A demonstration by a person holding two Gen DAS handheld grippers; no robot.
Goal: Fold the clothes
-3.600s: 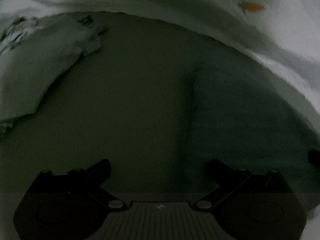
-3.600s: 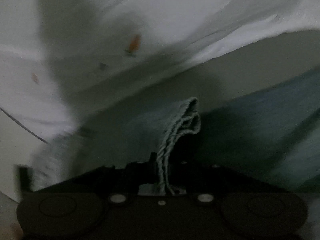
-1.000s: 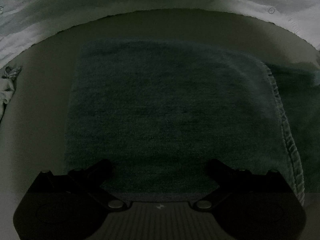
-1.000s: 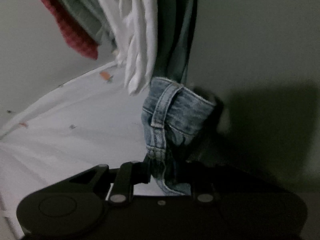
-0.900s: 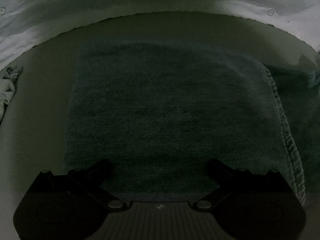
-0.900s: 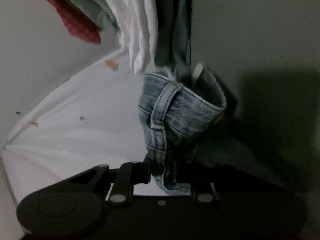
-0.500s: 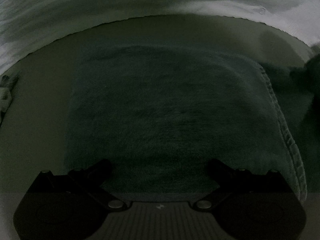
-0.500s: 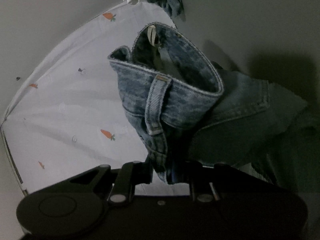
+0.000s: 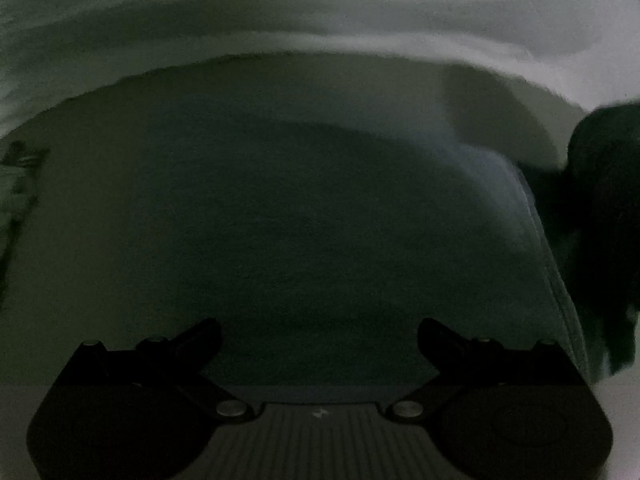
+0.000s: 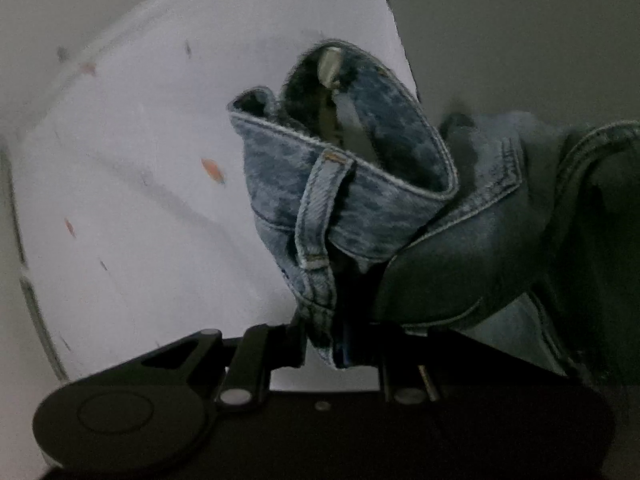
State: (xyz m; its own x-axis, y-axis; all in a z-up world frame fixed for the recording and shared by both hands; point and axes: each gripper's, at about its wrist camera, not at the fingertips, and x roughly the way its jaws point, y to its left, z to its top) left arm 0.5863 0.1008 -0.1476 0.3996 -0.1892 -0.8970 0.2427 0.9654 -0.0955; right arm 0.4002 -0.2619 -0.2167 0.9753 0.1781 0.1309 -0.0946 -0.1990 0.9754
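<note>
A pair of blue jeans (image 10: 344, 184) hangs in the right wrist view, waistband up and gaping, with a belt loop facing me. My right gripper (image 10: 340, 340) is shut on the waistband below that loop. The rest of the denim trails off to the right into shadow. In the left wrist view a folded dark green towel (image 9: 320, 220) lies flat on the dim surface, blurred. My left gripper (image 9: 320, 332) hovers over its near edge, open, with nothing between the fingers.
A white sheet with small carrot prints (image 10: 140, 200) fills the left of the right wrist view and curves along the top of the left wrist view (image 9: 360, 8). A dark shape (image 9: 604, 200) intrudes at the right edge there. A crumpled patterned cloth (image 9: 20, 176) lies far left.
The right gripper has pulled the jeans away from the hanging clothes, which have left the view; the waistband now gapes open. The left view has shifted back over the towel and blurred.
</note>
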